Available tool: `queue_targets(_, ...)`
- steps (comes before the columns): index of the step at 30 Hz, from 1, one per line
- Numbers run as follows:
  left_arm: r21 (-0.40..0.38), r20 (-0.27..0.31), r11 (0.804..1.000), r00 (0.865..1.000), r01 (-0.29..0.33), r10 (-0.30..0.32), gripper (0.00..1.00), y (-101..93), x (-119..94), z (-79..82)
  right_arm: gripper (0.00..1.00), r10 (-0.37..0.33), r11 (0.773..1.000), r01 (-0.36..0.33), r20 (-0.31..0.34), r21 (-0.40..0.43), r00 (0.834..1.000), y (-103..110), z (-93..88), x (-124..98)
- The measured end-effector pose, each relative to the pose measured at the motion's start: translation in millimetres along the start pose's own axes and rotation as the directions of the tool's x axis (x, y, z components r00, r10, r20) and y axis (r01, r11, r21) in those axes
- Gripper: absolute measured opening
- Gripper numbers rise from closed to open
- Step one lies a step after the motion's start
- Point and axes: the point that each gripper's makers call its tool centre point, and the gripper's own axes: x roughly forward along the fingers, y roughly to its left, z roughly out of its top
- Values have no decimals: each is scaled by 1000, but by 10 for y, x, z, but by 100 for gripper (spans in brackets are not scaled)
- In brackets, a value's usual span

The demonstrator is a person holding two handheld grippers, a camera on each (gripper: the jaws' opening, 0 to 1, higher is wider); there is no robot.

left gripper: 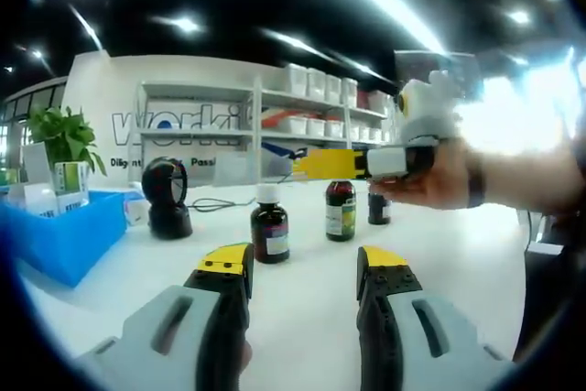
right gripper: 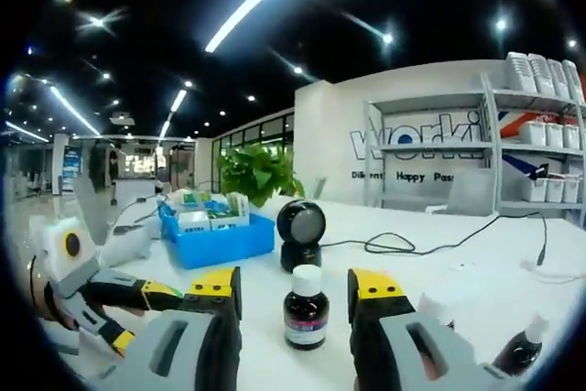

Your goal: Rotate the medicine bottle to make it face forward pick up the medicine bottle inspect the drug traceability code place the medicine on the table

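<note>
My right gripper (right gripper: pixel 293 295) has jaws apart around a white-capped medicine bottle (right gripper: pixel 305 309) at lower centre on the table (right gripper: pixel 476 272); my left gripper (left gripper: pixel 304 272) is open too.

1. Your left gripper (left gripper: pixel 302 272) and right gripper (right gripper: pixel 295 297) are cut off by the bottom edge of their own views; just the yellow-tipped fingers (left gripper: pixel 225 263) and grey housings show.
2. The labels on the three dark bottles (left gripper: pixel 270 233) on the white surface (left gripper: pixel 311 318) are too small to read.
3. A dark bottle (right gripper: pixel 520 350) at the lower right of the right gripper view is partly hidden behind your right gripper's housing.
4. The wall lettering (left gripper: pixel 174 124) is broken up by the shelving (left gripper: pixel 265 116) in front of it.
5. Glare washes out the area behind the hand (left gripper: pixel 439 176).
</note>
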Motion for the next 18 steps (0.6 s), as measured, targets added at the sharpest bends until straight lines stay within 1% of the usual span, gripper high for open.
queue_targets(2,-1,-2,1000,1000,2,-2,36,-1,3,-4,41,1,1000,0,22,-5,1000,-15,133,-136)
queue_targets(5,-3,-2,1000,1000,0,0,36,3,4,-5,40,1,999,0,35,-49,999,-64,308,-314)
queue_targets(8,-4,-2,1000,1000,-7,7,36,19,0,-3,40,17,998,-14,48,-55,999,-104,512,-556)
queue_targets(11,-4,-3,1000,1000,-18,18,36,42,-1,-6,38,19,998,-16,53,-57,998,-217,670,-763)
queue_targets(14,-4,-6,1000,1000,-23,23,36,53,-1,-11,37,17,998,-14,60,-53,998,-273,784,-990)
queue_targets(15,-3,-7,1000,1000,-24,24,36,55,-1,-12,37,16,998,-12,62,-54,998,-286,805,-1033)
queue_targets(18,4,-10,1000,1000,-30,30,36,60,-4,-17,37,4,998,0,68,-71,998,-401,873,-1240)
